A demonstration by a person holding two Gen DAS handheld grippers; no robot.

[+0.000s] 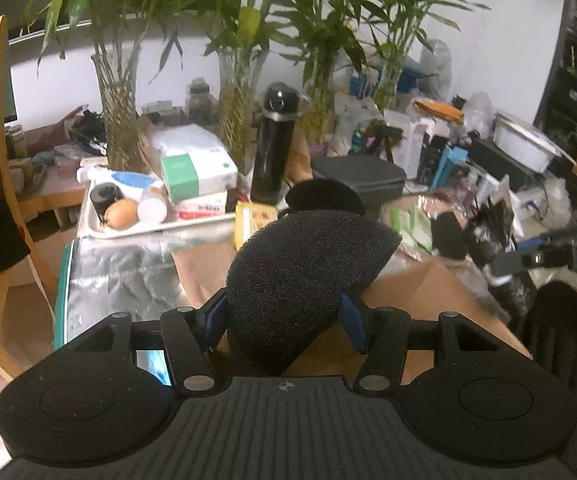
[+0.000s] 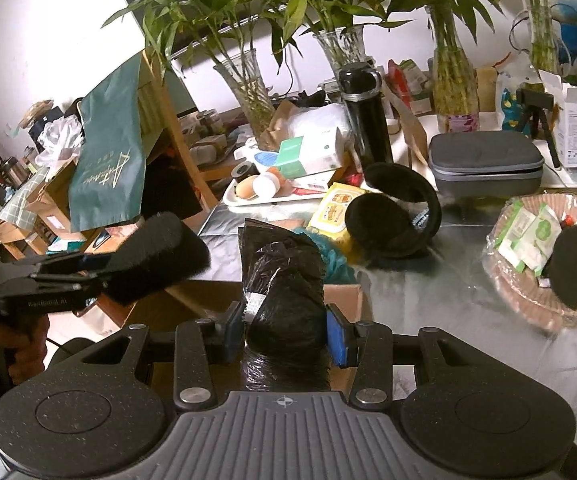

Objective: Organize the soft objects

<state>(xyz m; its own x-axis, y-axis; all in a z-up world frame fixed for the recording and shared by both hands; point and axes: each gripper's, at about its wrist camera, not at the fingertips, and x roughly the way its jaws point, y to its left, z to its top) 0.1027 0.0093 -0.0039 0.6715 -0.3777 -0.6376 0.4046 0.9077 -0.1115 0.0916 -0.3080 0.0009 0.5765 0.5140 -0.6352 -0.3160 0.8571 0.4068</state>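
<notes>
Black foam pad [image 1: 304, 280] clamped in left tongs [image 1: 282, 320]; right tongs [image 2: 284, 330] grip black bag [image 2: 284, 288].

In the right wrist view, the earmuffs [image 2: 394, 216] are set at twelve o'clock, before the zipped case [image 2: 484, 162]. The basket [image 2: 528, 292] is placed at three o'clock, and the tray [image 2: 240, 200] at eleven.

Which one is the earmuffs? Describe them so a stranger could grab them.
Start at the tall black flask among the bamboo vases. In front of it, beside the grey zip case, lie the earmuffs: two fuzzy black pads on a curved band, touching a yellow wipes pack.
</notes>
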